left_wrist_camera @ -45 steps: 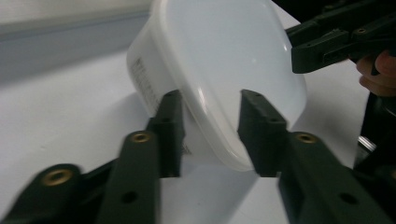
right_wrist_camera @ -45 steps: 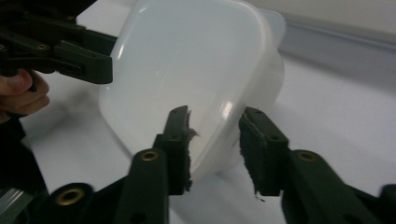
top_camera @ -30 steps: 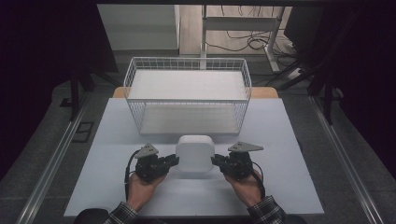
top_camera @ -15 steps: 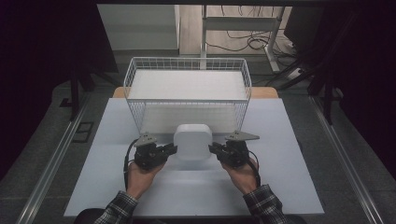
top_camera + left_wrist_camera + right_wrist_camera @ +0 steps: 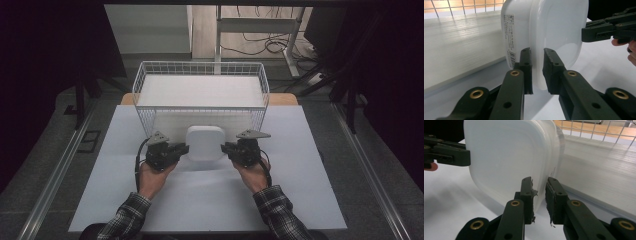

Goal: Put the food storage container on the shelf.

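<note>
A white rounded-square plastic container (image 5: 205,142) hangs just above the table in front of the wire basket (image 5: 200,66). My left gripper (image 5: 184,149) is shut on its left edge and my right gripper (image 5: 226,148) is shut on its right edge. In the left gripper view the left gripper (image 5: 537,52) pinches the container (image 5: 554,30) at its rim, beside a printed label, and the right gripper (image 5: 585,35) holds the far side. In the right gripper view the right gripper (image 5: 539,181) clamps the container (image 5: 506,157) rim, with the left gripper (image 5: 466,155) opposite.
The white wire basket stands at the back of the white table top (image 5: 300,195), lined with a white ribbed sheet (image 5: 200,90). Its front wall is right behind the container. Dark floor, metal rails and desk legs with cables surround the table.
Both grippers have carried the container away from the person, up to the basket's front wall. The grip on both edges is unchanged.
</note>
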